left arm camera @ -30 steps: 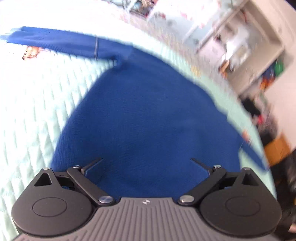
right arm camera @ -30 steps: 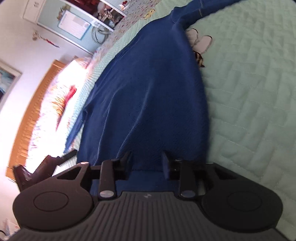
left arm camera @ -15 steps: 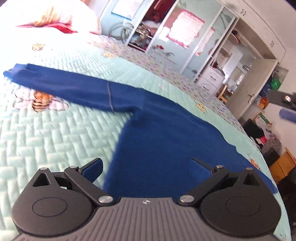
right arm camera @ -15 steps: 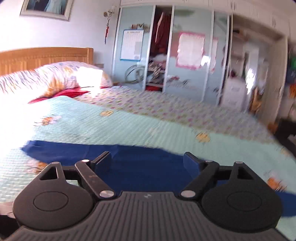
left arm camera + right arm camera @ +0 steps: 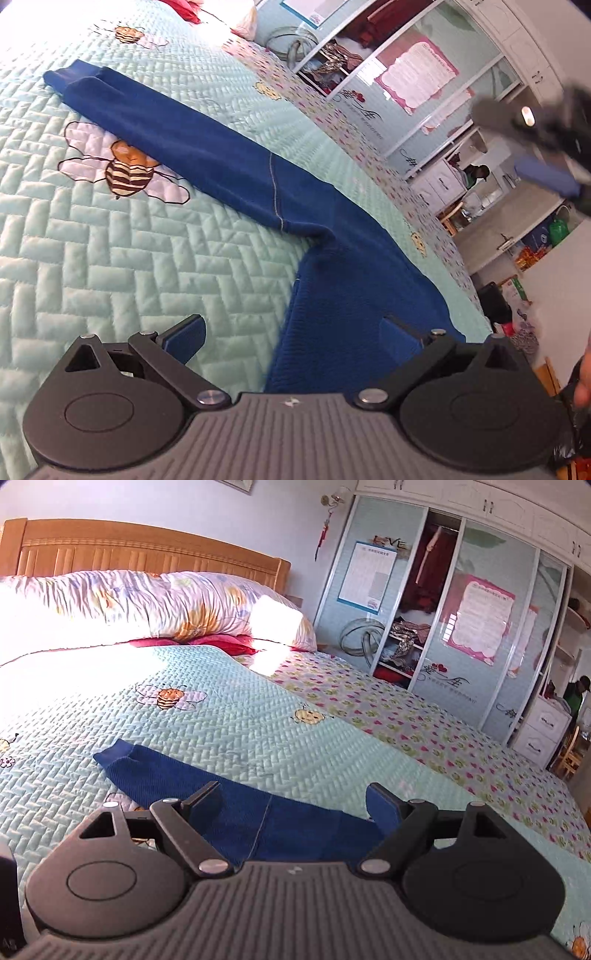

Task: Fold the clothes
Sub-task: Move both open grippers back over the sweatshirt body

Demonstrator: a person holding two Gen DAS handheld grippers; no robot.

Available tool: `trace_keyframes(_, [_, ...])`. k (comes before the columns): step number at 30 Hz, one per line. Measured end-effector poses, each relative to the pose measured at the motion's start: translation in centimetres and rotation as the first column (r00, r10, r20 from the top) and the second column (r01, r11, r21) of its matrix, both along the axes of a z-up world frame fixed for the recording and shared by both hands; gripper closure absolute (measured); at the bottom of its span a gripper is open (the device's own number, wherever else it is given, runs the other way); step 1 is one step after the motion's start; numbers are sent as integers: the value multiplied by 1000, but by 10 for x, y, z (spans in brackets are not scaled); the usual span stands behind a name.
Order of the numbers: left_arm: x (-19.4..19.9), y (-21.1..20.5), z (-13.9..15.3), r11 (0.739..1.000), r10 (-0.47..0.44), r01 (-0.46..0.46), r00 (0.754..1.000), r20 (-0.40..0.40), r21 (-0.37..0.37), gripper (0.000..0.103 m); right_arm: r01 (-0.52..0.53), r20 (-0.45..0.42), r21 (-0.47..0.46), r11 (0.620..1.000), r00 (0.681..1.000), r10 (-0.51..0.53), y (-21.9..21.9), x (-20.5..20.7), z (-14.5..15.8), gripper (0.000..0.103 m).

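A dark blue sweater lies flat on the mint quilted bedspread. One sleeve stretches toward the upper left and ends in a cuff. My left gripper is open and low over the sweater's side edge, below the armpit, with one finger over the quilt and the other over blue cloth. My right gripper is open and empty, raised above the same sleeve. In the left wrist view the right gripper shows as a blur high at the right.
A floral duvet and a wooden headboard are at the far end of the bed. A wardrobe with sliding doors stands beyond the bed's far side. A hand shows at the right edge.
My right gripper's jaws went from narrow over the sweater body to wide, and it rose and rolled upright. My left gripper slid from the body toward the sleeve side.
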State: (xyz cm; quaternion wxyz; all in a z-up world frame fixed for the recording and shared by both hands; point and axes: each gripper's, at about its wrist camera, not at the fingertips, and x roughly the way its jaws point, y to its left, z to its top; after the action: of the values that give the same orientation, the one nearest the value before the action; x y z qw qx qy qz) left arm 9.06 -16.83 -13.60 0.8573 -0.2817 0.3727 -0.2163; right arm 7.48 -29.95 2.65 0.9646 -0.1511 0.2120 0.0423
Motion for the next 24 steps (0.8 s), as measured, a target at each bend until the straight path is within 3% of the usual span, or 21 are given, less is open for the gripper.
trace_keyframes(4, [6,9,1,997,-19,19,1000,1,-72,0,-78,-63,-52,996,995,75,29,36,11,18])
trace_keyframes(7, [14,16,1,994,-34,33,999,-5,-108,0,-114,-158,54,992,980,121,27,63,12,18])
trace_keyframes(10, [24,14,-3,997,-49,47,998,-30,-68,0,-19,-189,149,989,981,48,3,72,3,18])
trace_keyframes(12, [27,14,-6,996,-55,52,998,-43,-71,0,89,-223,244,966,974,-33,-26,65,-15,18])
trace_keyframes(15, [27,11,-6,996,-69,66,997,-37,-67,0,265,-305,410,873,942,-143,-77,44,-48,18])
trace_keyframes(18, [26,5,-5,995,-94,92,995,-29,-45,0,356,-387,664,658,916,-105,-122,-4,-92,22])
trace_keyframes(20, [24,2,-6,994,-103,102,994,-27,-31,0,409,-431,711,573,896,-104,-132,-40,-116,23])
trace_keyframes(22, [22,-2,-6,994,-109,109,994,-21,-15,0,454,-468,718,528,876,-118,-137,-67,-133,23])
trace_keyframes(24, [20,-5,-4,993,-116,116,993,-12,-4,0,492,-495,740,458,860,-124,-143,-87,-151,22])
